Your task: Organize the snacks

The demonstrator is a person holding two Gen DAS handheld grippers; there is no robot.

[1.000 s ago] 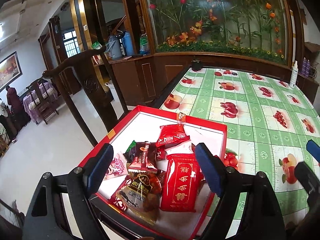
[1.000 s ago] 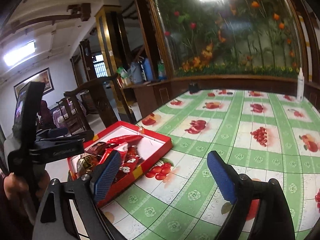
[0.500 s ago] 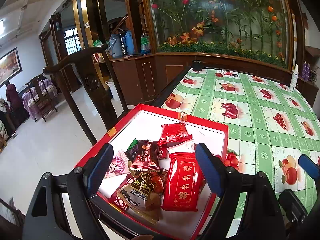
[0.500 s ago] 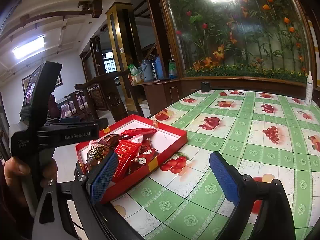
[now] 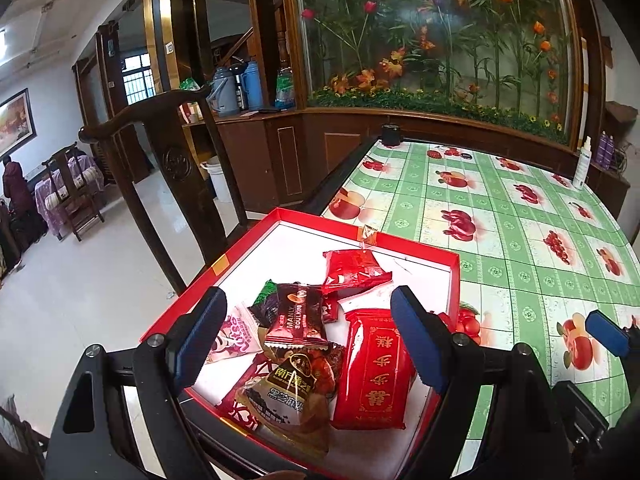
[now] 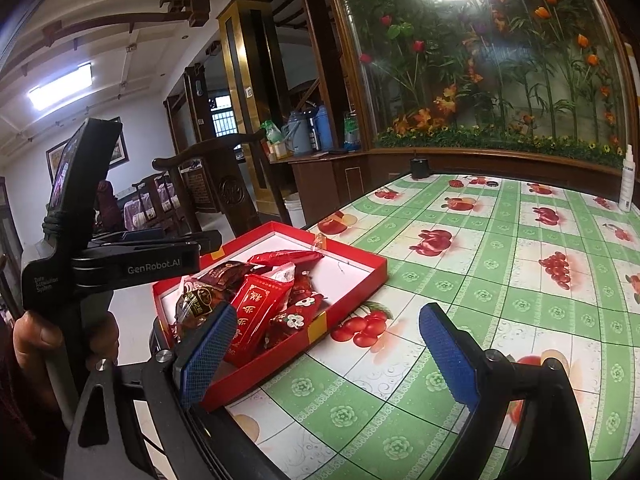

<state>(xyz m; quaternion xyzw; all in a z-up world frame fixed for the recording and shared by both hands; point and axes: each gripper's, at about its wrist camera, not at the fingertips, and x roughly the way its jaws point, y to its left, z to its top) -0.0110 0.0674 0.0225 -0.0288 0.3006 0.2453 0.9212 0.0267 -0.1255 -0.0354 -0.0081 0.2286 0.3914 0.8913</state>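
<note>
Green tablecloth [image 6: 460, 264], red tray [image 5: 454, 280] — snacks [image 5: 372, 364] (hand [image 6: 24, 336], right view only)

A dark wooden chair [image 5: 168, 184] stood on the pale glossy floor [image 5: 72, 280]; a flower-painted glass panel [image 5: 436, 40] rose beyond the table's far edge.

The near edge of the red tray [image 5: 454, 280] is hidden behind the left tool [image 5: 308, 340] body. Snack packets [image 5: 372, 364] overlap between its fingers; the lower ones are only partly visible, and their small print is illegible. Beyond the right tool [image 6: 324, 356], its left finger [image 6: 208, 352] covers the tray's near corner. The holding hand [image 6: 24, 336] is cut off by the frame edge.
</note>
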